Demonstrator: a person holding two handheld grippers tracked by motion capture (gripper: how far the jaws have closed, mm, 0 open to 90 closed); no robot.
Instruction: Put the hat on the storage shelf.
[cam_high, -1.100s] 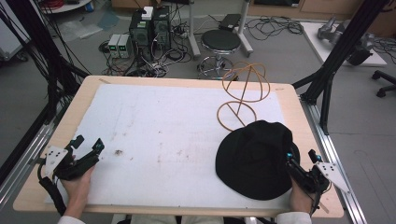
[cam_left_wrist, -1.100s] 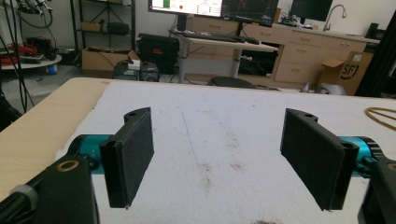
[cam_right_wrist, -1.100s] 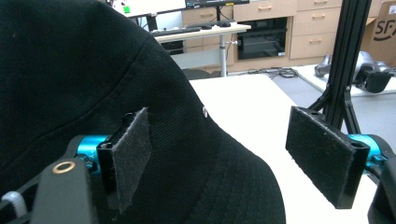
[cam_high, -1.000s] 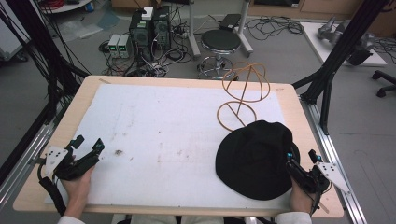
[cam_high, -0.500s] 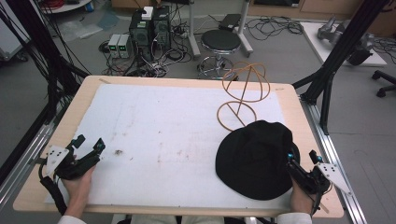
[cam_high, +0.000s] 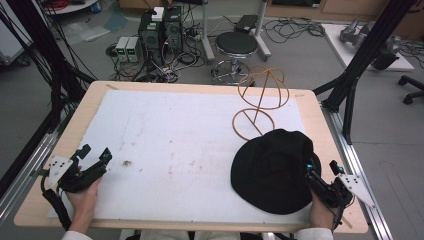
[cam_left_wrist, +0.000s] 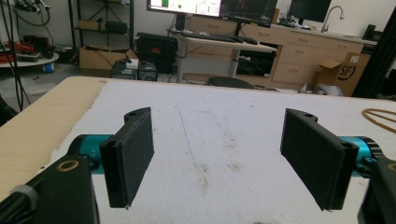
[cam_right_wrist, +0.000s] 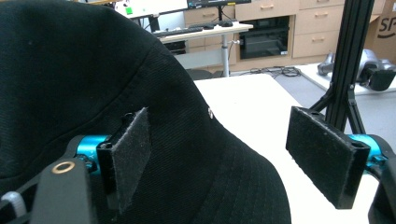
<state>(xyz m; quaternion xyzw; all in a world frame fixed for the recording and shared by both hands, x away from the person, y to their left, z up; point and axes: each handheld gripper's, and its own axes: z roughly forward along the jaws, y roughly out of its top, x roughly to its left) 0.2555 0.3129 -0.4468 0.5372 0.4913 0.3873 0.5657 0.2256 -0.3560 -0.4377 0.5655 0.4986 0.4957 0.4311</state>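
A black hat (cam_high: 272, 170) lies on the white sheet (cam_high: 185, 145) at the front right of the table, its crown and brim close up in the right gripper view as the hat (cam_right_wrist: 93, 84). My right gripper (cam_high: 320, 170) rests at the hat's right brim edge with its jaws wide apart; the brim lies between and under them, and the pads do not press on it. My left gripper (cam_high: 94, 155) sits open at the front left, with bare sheet between its jaws. A tan wire hat stand (cam_high: 262, 97) stands behind the hat.
A small brown smudge (cam_high: 126, 163) marks the sheet near the left gripper. A black frame post (cam_high: 357, 65) rises at the table's right rear corner. Beyond the far edge stand a stool (cam_high: 236, 45) and electronics boxes (cam_high: 160, 27) on the floor.
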